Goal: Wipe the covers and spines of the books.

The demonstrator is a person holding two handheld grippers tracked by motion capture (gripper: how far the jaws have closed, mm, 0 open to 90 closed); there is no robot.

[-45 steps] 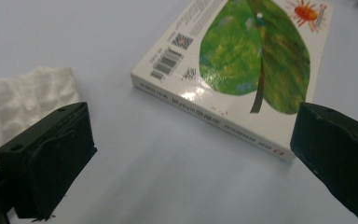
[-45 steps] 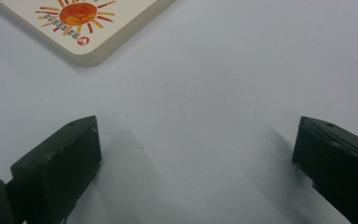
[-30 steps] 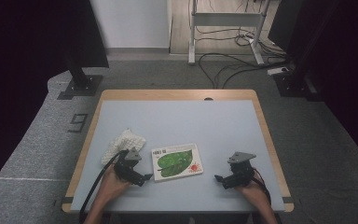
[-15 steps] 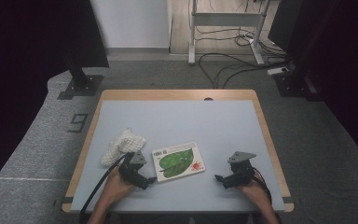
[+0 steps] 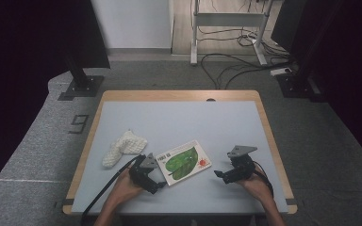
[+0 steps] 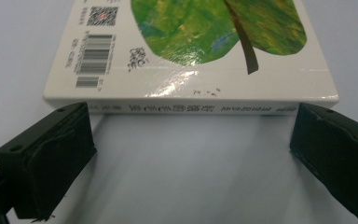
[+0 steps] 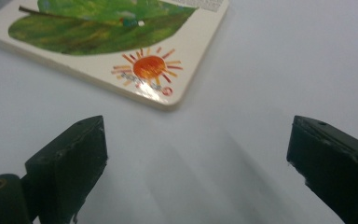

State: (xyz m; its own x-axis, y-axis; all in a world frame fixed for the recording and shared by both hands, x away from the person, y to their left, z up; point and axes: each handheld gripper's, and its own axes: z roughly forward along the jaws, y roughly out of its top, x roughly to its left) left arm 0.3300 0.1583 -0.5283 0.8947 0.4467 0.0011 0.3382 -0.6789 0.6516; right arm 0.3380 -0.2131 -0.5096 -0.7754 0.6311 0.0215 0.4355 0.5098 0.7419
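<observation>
A white board book (image 5: pixel 184 161) with a green leaf and an orange sun on its cover lies flat near the table's front middle. My left gripper (image 5: pixel 156 184) stands open at the book's near left corner, jaws pointing along its spine. In the left gripper view the book (image 6: pixel 191 51) lies just beyond the two spread jaws, its spine facing me. My right gripper (image 5: pixel 218 175) is open a little to the right of the book, aimed at it. The right gripper view shows the book (image 7: pixel 116 42) with its sun corner ahead of the jaws, not touching them.
A white knitted cloth (image 5: pixel 123 146) lies left of the book. The blue-grey table top (image 5: pixel 184 117) has a wooden rim (image 5: pixel 179 95). Beyond the table are a stand base (image 5: pixel 81 87) and cables (image 5: pixel 235 49) on the grey floor.
My left gripper has slid right and slightly toward me, from beside the cloth to the book's near left corner. The right gripper has stayed put.
</observation>
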